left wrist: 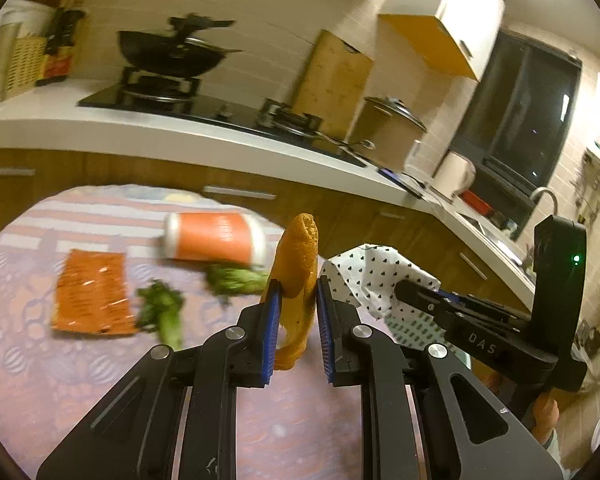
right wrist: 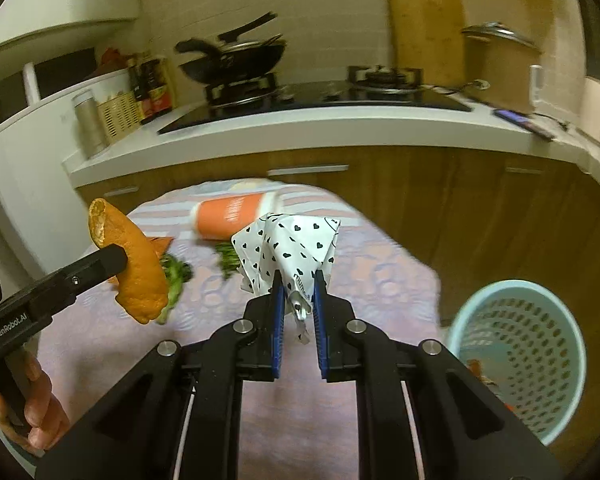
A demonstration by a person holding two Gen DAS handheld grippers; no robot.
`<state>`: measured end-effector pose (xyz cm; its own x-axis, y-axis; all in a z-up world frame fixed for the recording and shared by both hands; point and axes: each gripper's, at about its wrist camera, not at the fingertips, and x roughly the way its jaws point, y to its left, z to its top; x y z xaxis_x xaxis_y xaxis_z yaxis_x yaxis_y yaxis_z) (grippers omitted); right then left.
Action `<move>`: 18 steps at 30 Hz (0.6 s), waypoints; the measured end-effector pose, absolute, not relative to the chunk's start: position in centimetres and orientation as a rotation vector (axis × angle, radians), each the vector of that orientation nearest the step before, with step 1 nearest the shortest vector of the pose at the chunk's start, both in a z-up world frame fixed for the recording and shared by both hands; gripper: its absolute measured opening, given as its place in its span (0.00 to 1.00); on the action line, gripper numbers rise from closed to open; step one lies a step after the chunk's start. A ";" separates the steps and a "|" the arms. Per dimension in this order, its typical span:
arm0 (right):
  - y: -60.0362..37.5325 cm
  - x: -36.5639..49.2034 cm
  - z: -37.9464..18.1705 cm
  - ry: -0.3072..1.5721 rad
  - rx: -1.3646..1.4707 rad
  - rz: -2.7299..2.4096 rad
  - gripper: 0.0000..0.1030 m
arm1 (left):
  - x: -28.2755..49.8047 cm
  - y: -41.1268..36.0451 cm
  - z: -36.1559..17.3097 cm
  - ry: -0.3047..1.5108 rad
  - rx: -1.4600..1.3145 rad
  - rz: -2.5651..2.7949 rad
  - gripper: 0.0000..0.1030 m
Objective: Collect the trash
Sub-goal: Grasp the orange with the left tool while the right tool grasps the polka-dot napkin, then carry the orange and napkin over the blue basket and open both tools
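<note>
My left gripper (left wrist: 297, 288) is shut on an orange peel (left wrist: 298, 276) and holds it above the table; the peel also shows in the right wrist view (right wrist: 138, 268). My right gripper (right wrist: 298, 284) is shut on a crumpled white wrapper with black hearts (right wrist: 288, 248), lifted off the table; it also shows in the left wrist view (left wrist: 374, 276). On the table lie an orange can (left wrist: 214, 242), an orange packet (left wrist: 92, 292) and green vegetable scraps (left wrist: 162, 308). A light blue perforated trash basket (right wrist: 520, 356) stands to the right of the table.
The round table has a pink-purple patterned cloth (left wrist: 40, 360). Behind it runs a kitchen counter (right wrist: 340, 128) with a stove, a wok (left wrist: 168, 54), a pot (left wrist: 392, 128) and a cutting board (left wrist: 332, 80). Wooden cabinets stand below the counter.
</note>
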<state>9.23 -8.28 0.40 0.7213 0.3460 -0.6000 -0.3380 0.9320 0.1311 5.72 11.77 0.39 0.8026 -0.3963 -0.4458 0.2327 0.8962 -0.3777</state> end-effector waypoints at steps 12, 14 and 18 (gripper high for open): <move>-19.3 8.7 1.0 0.631 0.101 0.184 0.11 | 9.1 1.4 1.1 0.566 -0.229 -0.515 0.16; -21.2 8.6 0.9 0.628 0.121 0.157 0.11 | 9.6 -0.4 1.1 0.573 -0.211 -0.543 0.16; -24.9 8.5 0.2 0.629 0.158 0.109 0.11 | 10.5 -4.8 0.6 0.591 -0.160 -0.603 0.16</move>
